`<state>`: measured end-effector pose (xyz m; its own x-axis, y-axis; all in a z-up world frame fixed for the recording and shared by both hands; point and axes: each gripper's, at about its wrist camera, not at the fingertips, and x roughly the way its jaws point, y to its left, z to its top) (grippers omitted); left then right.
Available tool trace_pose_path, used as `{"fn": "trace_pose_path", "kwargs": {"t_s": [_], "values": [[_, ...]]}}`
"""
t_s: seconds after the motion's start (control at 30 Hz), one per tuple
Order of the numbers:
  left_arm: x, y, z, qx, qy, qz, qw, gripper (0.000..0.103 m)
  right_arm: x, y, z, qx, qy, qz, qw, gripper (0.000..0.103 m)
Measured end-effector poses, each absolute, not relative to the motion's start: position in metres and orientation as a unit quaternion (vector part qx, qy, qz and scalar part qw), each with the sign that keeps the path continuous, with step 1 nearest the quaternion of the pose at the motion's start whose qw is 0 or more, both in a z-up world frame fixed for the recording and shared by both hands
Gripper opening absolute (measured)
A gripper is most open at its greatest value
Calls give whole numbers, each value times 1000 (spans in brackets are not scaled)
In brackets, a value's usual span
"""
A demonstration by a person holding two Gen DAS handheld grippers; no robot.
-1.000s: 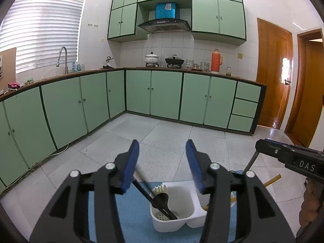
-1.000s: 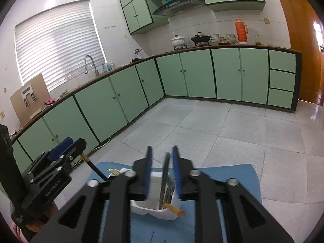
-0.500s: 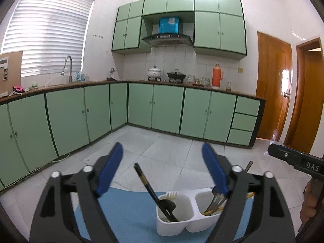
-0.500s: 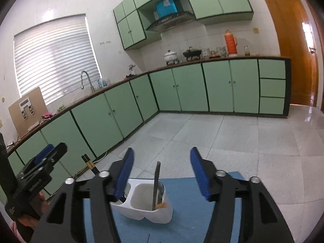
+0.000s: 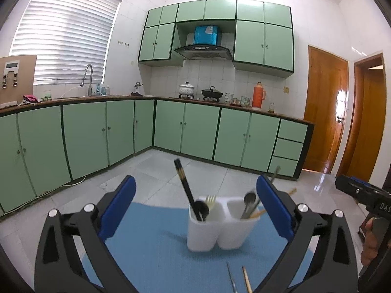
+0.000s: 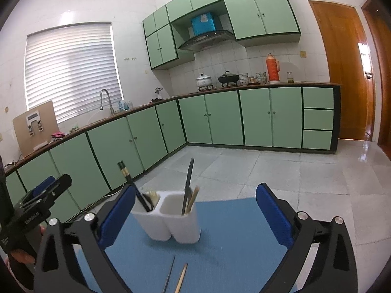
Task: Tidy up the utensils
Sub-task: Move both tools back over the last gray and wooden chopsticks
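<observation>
Both claws, left gripper (image 5: 195, 210) and right gripper (image 6: 195, 213), opening, empty; tall chopsticks (image 5: 185, 188) could tip the white caddy (image 5: 220, 229) if clipped.

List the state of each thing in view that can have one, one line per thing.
left gripper: jaws opening, nothing between the pads
right gripper: jaws opening, nothing between the pads
white caddy: upright on the blue mat, utensils in both compartments
black chopsticks: leaning in one compartment
two loose sticks: lying flat on the mat
base cabinet doors: shut
window blind: lowered
</observation>
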<state>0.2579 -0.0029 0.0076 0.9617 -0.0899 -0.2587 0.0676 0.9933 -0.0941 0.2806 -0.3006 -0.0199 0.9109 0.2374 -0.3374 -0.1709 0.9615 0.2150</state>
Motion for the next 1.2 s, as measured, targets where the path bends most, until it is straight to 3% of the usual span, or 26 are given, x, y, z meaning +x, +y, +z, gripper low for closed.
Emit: {"fn": "trace_pose_path", "kwargs": {"t_s": [0.33, 0.67, 0.87, 1.2], "values": [[198, -2, -34, -16, 167, -30, 985, 98, 222, -293, -59, 90, 218, 102, 967, 97], [156, 0, -99, 14, 236, -22, 971, 98, 167, -267, -139, 62, 299, 82, 949, 96], [140, 7, -137, -12, 291, -21, 957, 98, 141, -247, -182, 46, 353, 95, 930, 85], [128, 11, -159, -18, 322, -17, 947, 97, 118, -232, -207, 49, 394, 116, 911, 49]]}}
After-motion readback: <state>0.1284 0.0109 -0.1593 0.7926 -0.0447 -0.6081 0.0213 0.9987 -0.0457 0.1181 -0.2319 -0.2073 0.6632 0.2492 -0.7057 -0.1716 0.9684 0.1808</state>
